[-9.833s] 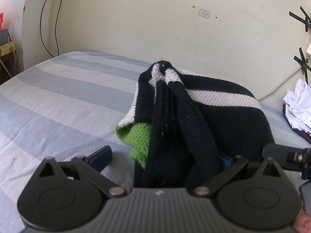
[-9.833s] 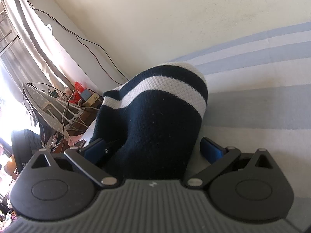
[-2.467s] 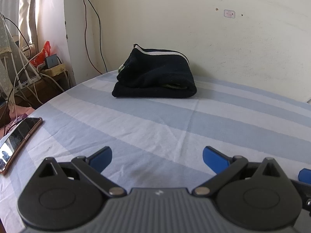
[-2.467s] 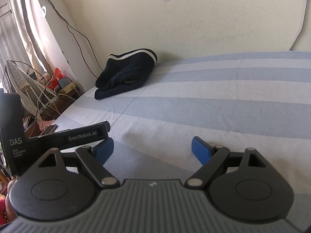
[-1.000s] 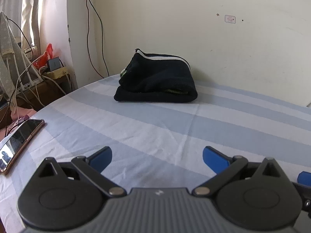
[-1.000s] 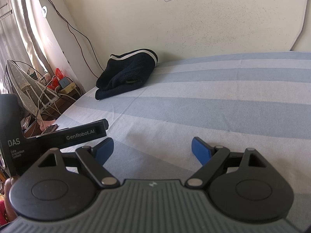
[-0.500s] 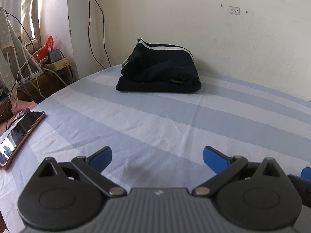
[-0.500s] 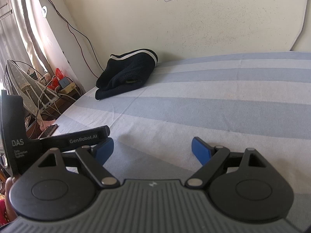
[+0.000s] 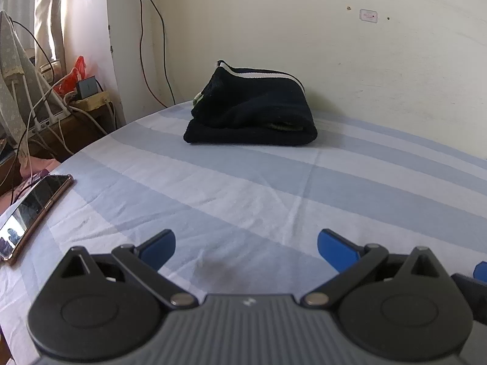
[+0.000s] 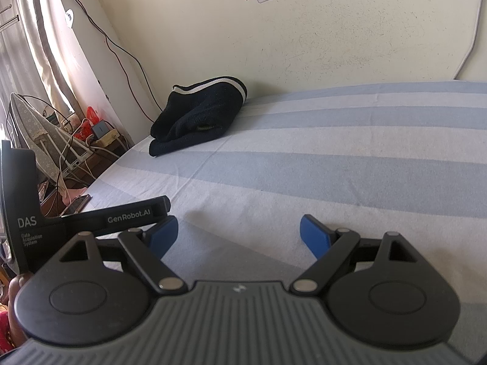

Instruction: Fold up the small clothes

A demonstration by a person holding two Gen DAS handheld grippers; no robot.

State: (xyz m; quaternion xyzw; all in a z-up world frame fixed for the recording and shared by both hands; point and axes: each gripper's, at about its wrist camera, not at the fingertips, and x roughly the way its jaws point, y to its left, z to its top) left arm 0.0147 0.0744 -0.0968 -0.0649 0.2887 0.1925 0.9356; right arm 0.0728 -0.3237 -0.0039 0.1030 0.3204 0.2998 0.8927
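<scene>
Striped bedsheet (image 10: 334, 158), "GenRobot.AI" on left tongs (image 10: 134, 214)

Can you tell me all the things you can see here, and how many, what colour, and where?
folded sweater: one, black with a white stripe, far end of the bed by the wall
bed sheet: one, blue and white stripes, covering the bed
phone: one, dark screen, copper rim, bed's left edge
cables: several, dark, hanging on the wall
red bag: one, side shelf by the curtain
curtain: one, pale, left
left claw: one, black with blue pads, open
right claw: one, black with blue pads, open
</scene>
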